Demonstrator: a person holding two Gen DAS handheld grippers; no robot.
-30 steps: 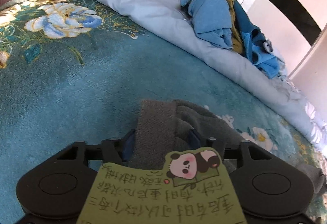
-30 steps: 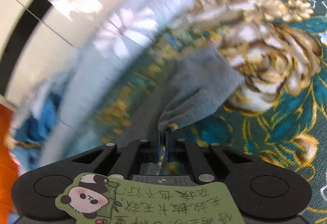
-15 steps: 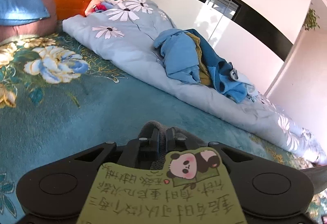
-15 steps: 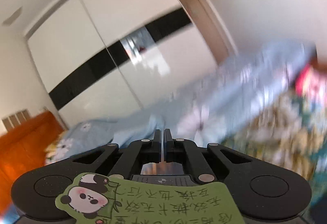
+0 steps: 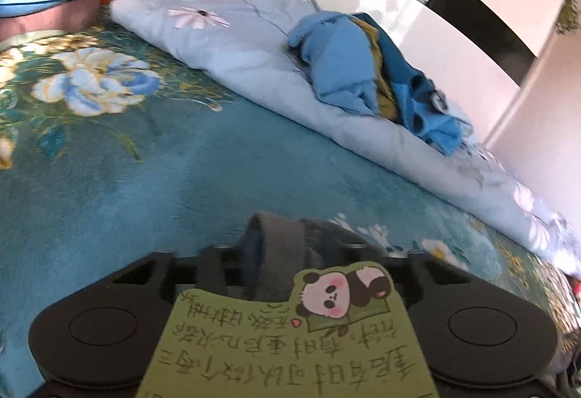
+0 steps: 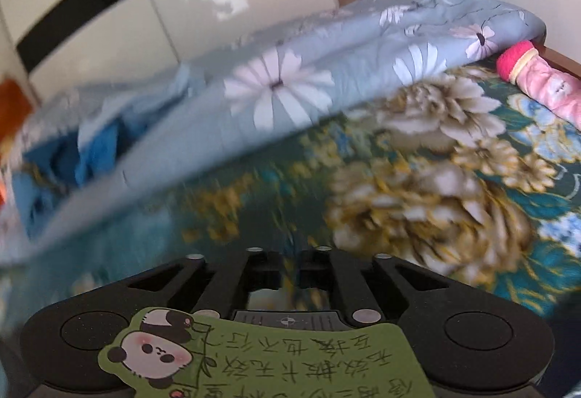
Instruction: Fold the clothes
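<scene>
Opening again after a tight pinch, left gripper spreading around bunched grey knit garment lying between the jaws. Right gripper parting slightly, empty, grey cloth gone; only patterned teal blanket ahead.

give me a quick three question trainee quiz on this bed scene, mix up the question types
1. True or false: the pile of blue clothes lies on the light blue daisy-print quilt.
2. Multiple choice: what lies between the left gripper jaws? A) a grey garment B) a pink pillow C) nothing
3. Fill in: the right gripper hangs over the teal floral ____ with nothing between its jaws.

Key: 1 true; 2 A; 3 bedspread. Both pairs of jaws are opening just now.
</scene>
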